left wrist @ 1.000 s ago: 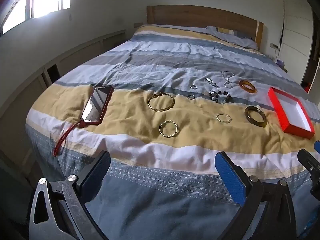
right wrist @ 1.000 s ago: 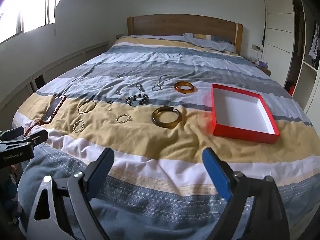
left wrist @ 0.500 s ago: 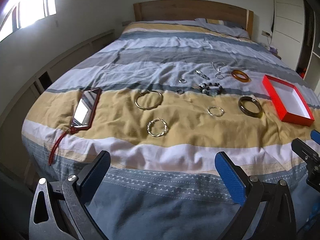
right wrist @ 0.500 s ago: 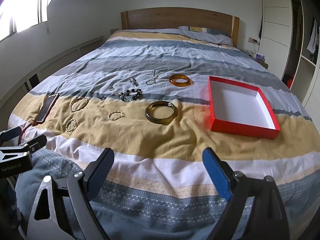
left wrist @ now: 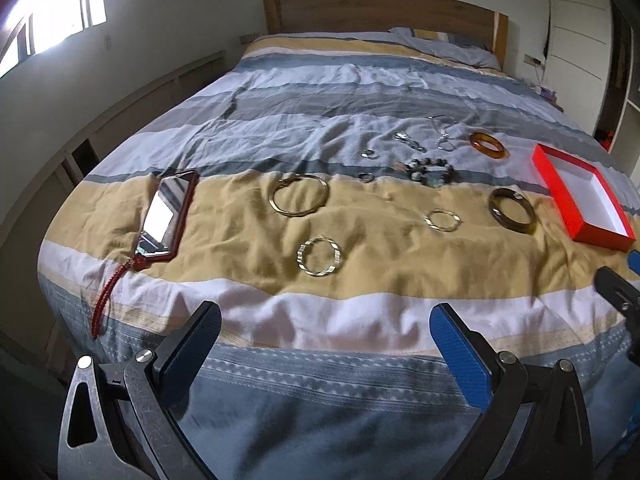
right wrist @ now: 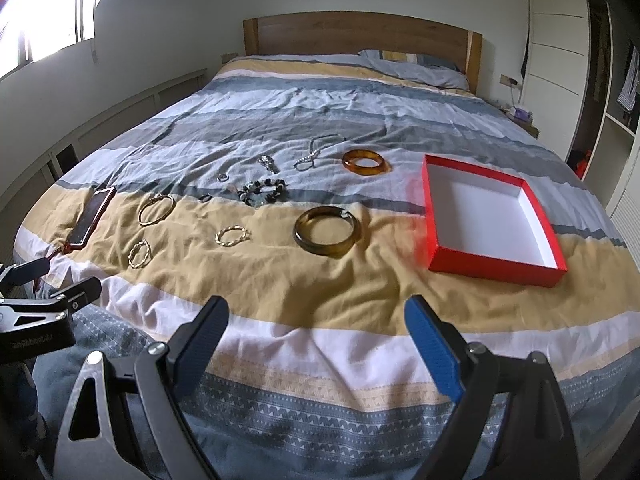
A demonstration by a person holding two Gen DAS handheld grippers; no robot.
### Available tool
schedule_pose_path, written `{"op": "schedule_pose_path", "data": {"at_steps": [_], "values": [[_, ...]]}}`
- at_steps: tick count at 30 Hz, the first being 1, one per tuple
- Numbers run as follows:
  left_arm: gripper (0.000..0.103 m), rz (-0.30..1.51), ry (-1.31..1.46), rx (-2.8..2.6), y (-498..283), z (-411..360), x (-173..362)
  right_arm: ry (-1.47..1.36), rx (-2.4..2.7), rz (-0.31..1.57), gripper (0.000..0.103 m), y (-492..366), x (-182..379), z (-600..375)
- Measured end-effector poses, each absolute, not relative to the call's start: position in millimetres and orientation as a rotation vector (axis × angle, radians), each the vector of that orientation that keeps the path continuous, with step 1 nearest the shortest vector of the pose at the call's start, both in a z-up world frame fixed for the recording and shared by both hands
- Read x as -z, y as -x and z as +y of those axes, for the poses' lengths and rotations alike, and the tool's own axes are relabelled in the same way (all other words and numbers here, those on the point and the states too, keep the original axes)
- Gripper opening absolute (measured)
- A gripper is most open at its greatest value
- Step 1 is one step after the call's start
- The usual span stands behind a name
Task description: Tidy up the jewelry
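Jewelry lies spread on the striped bed. A dark brown bangle (right wrist: pixel 327 231), an amber bangle (right wrist: pixel 366 162), a bead bracelet (right wrist: pixel 262 193), a chain necklace (right wrist: pixel 314 152) and several gold bracelets (right wrist: pixel 232 236) lie left of an empty red box (right wrist: pixel 490 218). In the left wrist view a large gold hoop (left wrist: pixel 299 199) and a twisted gold bracelet (left wrist: pixel 319 257) lie nearest, with the red box (left wrist: pixel 582 196) at far right. My left gripper (left wrist: pixel 326 322) and right gripper (right wrist: pixel 316 314) are both open and empty, held above the foot of the bed.
A phone in a red case (left wrist: pixel 166 214) with a red strap lies on the bed's left side. A wooden headboard (right wrist: pixel 360 34) and pillows stand at the far end. A wall with windows runs along the left; white wardrobes (right wrist: pixel 560 40) stand at right.
Both grippers have drifted slightly, and the jewelry and box sit a little differently in each view. Nothing on the bed has moved. Both grippers stay open.
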State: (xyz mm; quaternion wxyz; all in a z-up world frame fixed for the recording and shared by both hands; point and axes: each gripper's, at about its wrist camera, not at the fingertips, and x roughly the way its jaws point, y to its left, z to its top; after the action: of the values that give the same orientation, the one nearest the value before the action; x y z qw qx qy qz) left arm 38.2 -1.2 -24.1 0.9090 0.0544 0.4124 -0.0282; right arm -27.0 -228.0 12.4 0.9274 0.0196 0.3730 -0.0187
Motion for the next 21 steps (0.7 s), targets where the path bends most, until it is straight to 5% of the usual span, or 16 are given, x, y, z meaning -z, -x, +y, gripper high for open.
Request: {"op": "schedule_pose_path", "data": {"at_steps": [13, 21], "values": [[0.1, 0.882, -0.059, 0.068, -73.9, 26.5, 36.7, -0.097, 0.042, 0.785, 0.088, -3.6, -7.8, -249.6], [0.085, 0.963, -0.038, 0.115, -114.2, 21.8, 60.0, -0.121, 0.042, 0.809, 0.088, -39.2, 4.0, -263.7]]}}
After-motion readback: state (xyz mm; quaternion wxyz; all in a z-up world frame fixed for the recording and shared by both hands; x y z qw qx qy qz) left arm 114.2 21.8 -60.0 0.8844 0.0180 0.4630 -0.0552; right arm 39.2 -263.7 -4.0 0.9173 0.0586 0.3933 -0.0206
